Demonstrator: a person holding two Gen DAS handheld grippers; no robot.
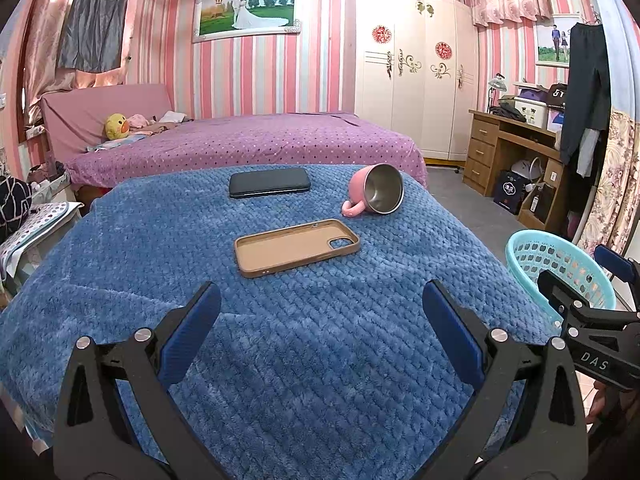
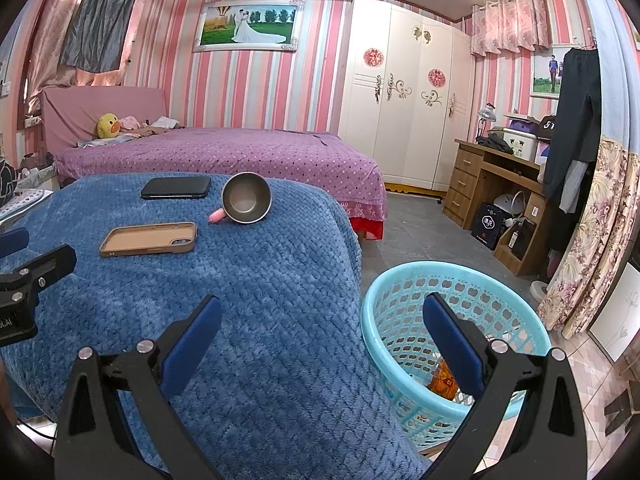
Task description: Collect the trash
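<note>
Blue-padded left tongs (image 1: 322, 308) and right tongs (image 2: 322, 318) fill the lower frames, both spread wide and holding nothing. One blue blanket (image 1: 300, 360) covers the bench. At lower right of the right wrist view stands one turquoise perforated basket (image 2: 400, 288), beside the bench, with one orange wrapper (image 2: 442, 378) lying at its bottom, partly hidden by a finger. On the blanket, mid-frame, lie one tan phone case (image 1: 296, 246), one tipped pink cup (image 1: 376, 194) with steel lining, and one black phone (image 1: 270, 182).
</note>
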